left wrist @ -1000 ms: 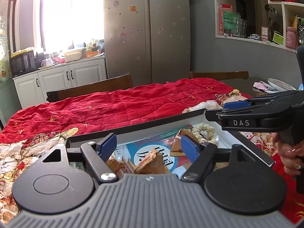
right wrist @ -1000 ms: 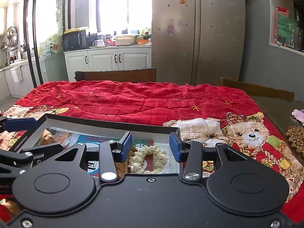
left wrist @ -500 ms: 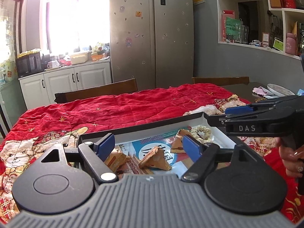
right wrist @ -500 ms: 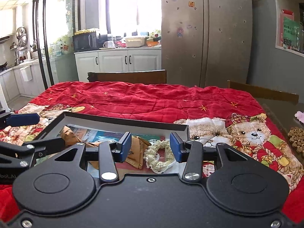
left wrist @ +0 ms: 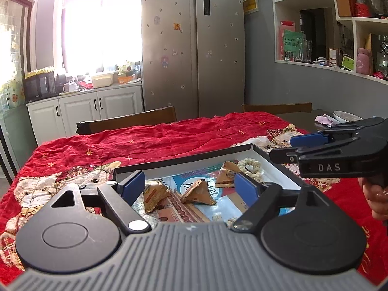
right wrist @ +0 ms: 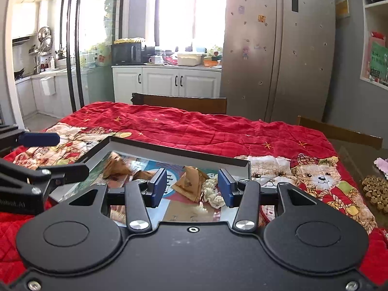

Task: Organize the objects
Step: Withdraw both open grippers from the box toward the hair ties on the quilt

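A shallow black-rimmed box (left wrist: 184,157) lies on the red quilt and shows in the right wrist view too (right wrist: 179,150). Inside are three brown pyramid packets (left wrist: 198,192) (left wrist: 155,194) (left wrist: 226,173) and a cream bead bracelet (left wrist: 251,167). My left gripper (left wrist: 190,185) is open and empty above the box's near side. My right gripper (right wrist: 192,188) is open and empty above a packet (right wrist: 190,185) and the bracelet (right wrist: 211,192). Another packet (right wrist: 116,166) lies at the box's left. Each gripper shows from the side in the other's view.
The red bear-print quilt (left wrist: 157,140) covers the table. Wooden chairs (left wrist: 128,122) stand at the far side. A plate (left wrist: 344,116) and a pink cloth (left wrist: 323,120) sit far right. Brown pellets (right wrist: 375,190) lie on bare table at right. Fridge and cabinets stand behind.
Both grippers have risen and pulled back from the box, so more of its inside shows. Both stay open. The box contents have not moved.
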Demonstrator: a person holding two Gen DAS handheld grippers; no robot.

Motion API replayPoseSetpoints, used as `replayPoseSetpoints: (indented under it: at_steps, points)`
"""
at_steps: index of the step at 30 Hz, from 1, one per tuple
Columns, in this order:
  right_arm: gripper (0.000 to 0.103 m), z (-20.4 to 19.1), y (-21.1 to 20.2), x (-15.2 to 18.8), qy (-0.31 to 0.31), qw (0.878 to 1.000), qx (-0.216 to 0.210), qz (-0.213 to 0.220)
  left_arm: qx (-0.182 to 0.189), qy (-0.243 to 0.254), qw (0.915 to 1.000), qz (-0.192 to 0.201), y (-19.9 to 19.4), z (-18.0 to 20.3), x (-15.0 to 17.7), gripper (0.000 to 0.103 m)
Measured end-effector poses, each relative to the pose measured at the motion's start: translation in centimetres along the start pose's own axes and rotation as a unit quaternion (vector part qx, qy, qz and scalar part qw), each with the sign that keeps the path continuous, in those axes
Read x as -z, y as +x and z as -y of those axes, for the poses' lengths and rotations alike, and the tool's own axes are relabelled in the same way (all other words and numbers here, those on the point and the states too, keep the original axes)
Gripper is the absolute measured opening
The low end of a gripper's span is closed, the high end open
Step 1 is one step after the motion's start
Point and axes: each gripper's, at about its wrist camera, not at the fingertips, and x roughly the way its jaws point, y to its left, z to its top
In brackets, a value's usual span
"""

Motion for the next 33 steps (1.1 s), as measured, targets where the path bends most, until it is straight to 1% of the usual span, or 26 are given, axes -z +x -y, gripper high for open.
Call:
replayPoseSetpoints:
  at_steps: [6, 9, 15, 21, 28, 33]
  points:
    - [0.046, -0.6, -2.2, 0.7, -0.008, 1.000, -0.007, -0.001, 0.001, 0.007, 0.9999, 0.012, -2.4, 0.1, 0.2, 0.092]
    - [0.046, -0.6, -3.2, 1.1, -0.003, 1.000, -0.014, -0.003, 0.008, 0.005, 0.9999, 0.011, -3.3, -0.1, 0.2, 0.092]
    - [0.046, -1.0, -5.0, 1.6, -0.006, 1.000, -0.018, 0.003, 0.005, 0.006, 0.9999, 0.009, -4.9, -0.2, 0.6, 0.093]
    - [0.049, -1.5, -6.6, 2.3, -0.014, 1.000, -0.021, 0.009, 0.006, 0.008, 0.9999, 0.010, -6.3, 0.0, 1.2, 0.094]
    - [0.049, -1.8, -7.9, 3.6, -0.020, 1.000, -0.023, 0.002, 0.005, 0.017, 0.9998, 0.002, -7.1, 0.3, 2.2, 0.095]
    - [0.049, -1.8, -8.7, 4.5, -0.020, 0.999, -0.025, -0.003, 0.008, 0.020, 0.9996, -0.016, -7.2, 0.6, 3.3, 0.095]
